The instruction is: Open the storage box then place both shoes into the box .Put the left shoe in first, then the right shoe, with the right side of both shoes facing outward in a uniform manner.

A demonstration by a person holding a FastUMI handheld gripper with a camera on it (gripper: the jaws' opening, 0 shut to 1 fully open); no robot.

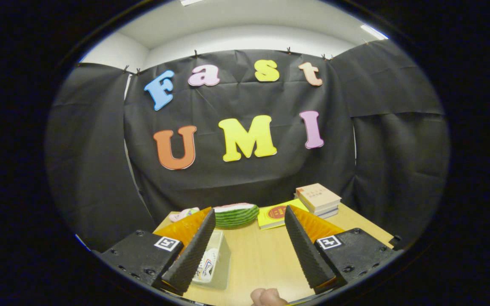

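Observation:
My gripper (pixel 249 212) is open and level over the wooden table (pixel 262 259), with nothing held between its fingers. A clear plastic storage box (pixel 218 250) sits low on the table, right against the inner side of the left finger (pixel 194 250), which hides part of it. Something white with dark markings, seemingly a shoe (pixel 206 264), shows through the box wall; I cannot tell whether it lies inside. The right finger (pixel 306 250) is over bare tabletop.
Beyond the fingertips lie a watermelon-slice toy (pixel 235 214), a yellow book (pixel 275 215), a stack of books (pixel 318 199) at the far right corner, and a small pink item (pixel 184 213) at the far left. A person's fingertip (pixel 267 296) shows close beneath the gripper.

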